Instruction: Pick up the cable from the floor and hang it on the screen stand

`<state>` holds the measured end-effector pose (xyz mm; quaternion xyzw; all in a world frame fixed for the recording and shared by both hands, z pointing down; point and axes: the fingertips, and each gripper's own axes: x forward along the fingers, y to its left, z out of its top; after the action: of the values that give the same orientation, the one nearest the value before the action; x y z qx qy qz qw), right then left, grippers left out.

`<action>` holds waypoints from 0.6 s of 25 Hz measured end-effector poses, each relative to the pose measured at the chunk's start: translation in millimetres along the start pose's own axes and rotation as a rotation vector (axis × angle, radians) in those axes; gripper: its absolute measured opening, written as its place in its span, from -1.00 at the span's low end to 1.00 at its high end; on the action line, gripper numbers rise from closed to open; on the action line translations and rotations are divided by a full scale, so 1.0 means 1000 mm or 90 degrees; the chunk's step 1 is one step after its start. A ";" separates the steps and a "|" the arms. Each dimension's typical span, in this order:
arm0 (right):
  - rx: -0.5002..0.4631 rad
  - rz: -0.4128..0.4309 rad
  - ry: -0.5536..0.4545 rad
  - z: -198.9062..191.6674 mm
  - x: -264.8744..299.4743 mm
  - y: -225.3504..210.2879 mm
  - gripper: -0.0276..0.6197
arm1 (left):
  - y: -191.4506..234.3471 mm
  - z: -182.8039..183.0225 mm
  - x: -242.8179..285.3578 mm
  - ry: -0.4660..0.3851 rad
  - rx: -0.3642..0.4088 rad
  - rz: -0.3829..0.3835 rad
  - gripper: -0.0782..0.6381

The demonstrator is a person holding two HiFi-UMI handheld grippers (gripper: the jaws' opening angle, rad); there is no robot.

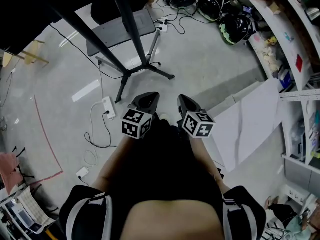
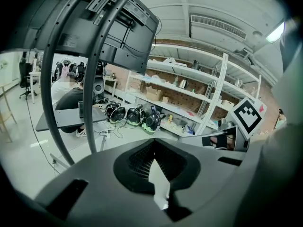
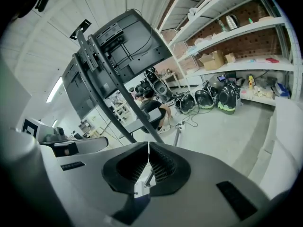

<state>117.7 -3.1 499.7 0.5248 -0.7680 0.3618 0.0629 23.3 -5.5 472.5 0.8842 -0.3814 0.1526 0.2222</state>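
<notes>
A thin black cable loops over the grey floor from a white power strip, left of both grippers. The black screen stand rises on splayed legs just ahead; its pole and the screen backs fill the upper parts of both gripper views. My left gripper and right gripper are held side by side above the floor, short of the stand's legs. The left gripper is shut with nothing in it. The right gripper is also shut and holds nothing.
Shelving curves along the right, with several helmets and tangled cords on the floor before it. A white sheet lies at the right. A grey low table stands behind the stand. A seated person is farther off.
</notes>
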 end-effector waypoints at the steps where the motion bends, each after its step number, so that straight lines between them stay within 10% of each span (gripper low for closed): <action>1: 0.001 -0.001 0.001 -0.001 0.001 -0.001 -0.84 | 0.001 -0.002 0.001 0.004 0.000 0.000 -0.76; 15: 0.019 -0.026 -0.002 0.033 0.030 -0.025 -0.84 | 0.031 0.035 0.056 0.039 0.027 -0.021 -0.76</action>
<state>135.5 -51.1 502.0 0.5416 -0.7518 0.3710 0.0612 41.2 -75.9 475.7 0.8896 -0.3567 0.1843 0.2177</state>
